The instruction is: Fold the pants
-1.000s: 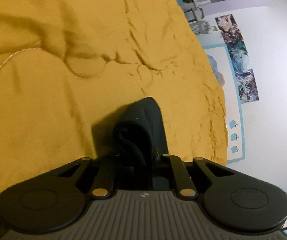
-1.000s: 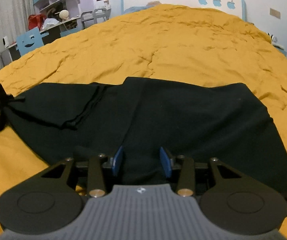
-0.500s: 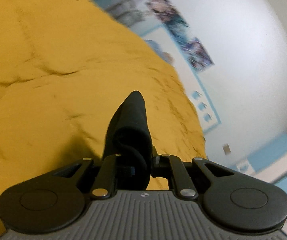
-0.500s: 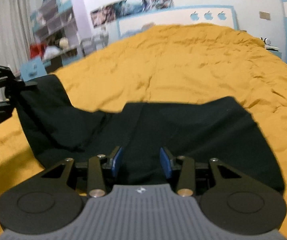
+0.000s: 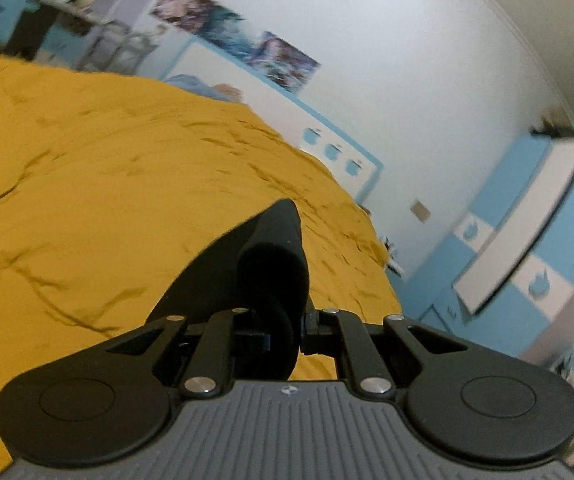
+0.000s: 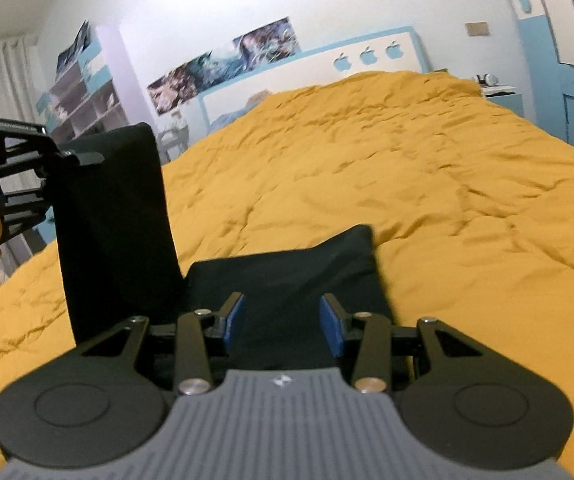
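Lifting since a second ago, the left gripper (image 6: 75,156) clamps the black pants (image 6: 115,216) higher above the yellow bed (image 6: 407,184); the right gripper (image 6: 283,320) (half-wide) holds their fabric too.

One pants (image 6: 287,276); two tongs (image 6: 283,320) (image 5: 283,332); one bedspread (image 6: 407,184)

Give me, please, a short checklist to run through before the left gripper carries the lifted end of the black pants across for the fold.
1. Left gripper clamped on the black pants: ok.
2. Lifted end hanging clear of the yellow duvet: ok, it hangs as a flat panel.
3. Right gripper holding the near edge: cannot tell; blue pads stand apart with cloth between.
4. Landing area on the duvet free of objects: ok.
5. Lower layer lying flat: cannot tell; largely hidden.
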